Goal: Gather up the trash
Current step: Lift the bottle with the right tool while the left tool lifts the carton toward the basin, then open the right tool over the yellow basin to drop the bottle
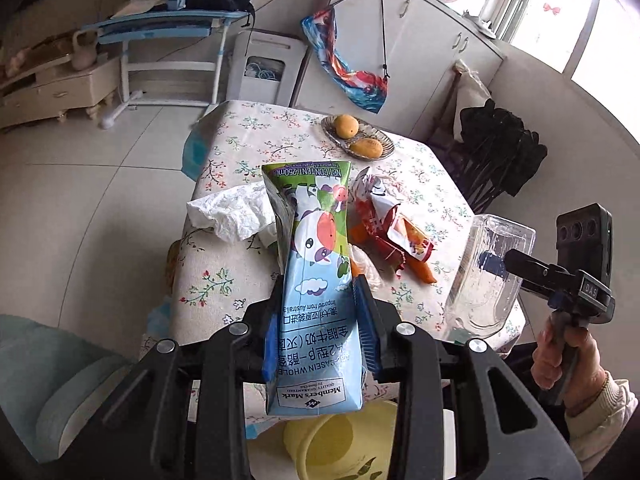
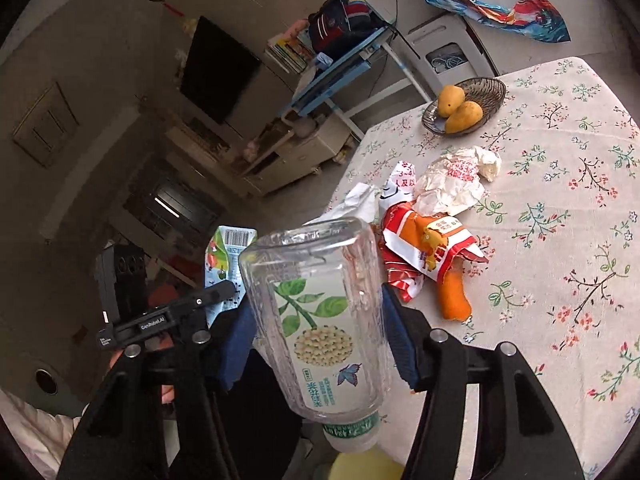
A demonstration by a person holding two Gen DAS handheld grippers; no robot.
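My left gripper (image 1: 320,316) is shut on a blue and green milk carton (image 1: 316,280), held above the near table edge and over a yellow bin (image 1: 344,440). My right gripper (image 2: 320,320) is shut on a clear plastic bottle (image 2: 320,312), cap end down, also over the bin (image 2: 360,464). The bottle shows in the left wrist view (image 1: 484,268), and the carton in the right wrist view (image 2: 224,256). On the flowered table (image 2: 560,240) lie a red and orange snack wrapper (image 2: 432,256), crumpled paper (image 2: 456,184) and a white tissue (image 1: 232,212).
A dish with two mangoes (image 1: 356,136) stands at the table's far side. A dark chair (image 1: 496,152) is at the right of the table, a teal seat (image 1: 60,384) at the near left. A blue desk (image 1: 168,32) and white cabinets stand behind.
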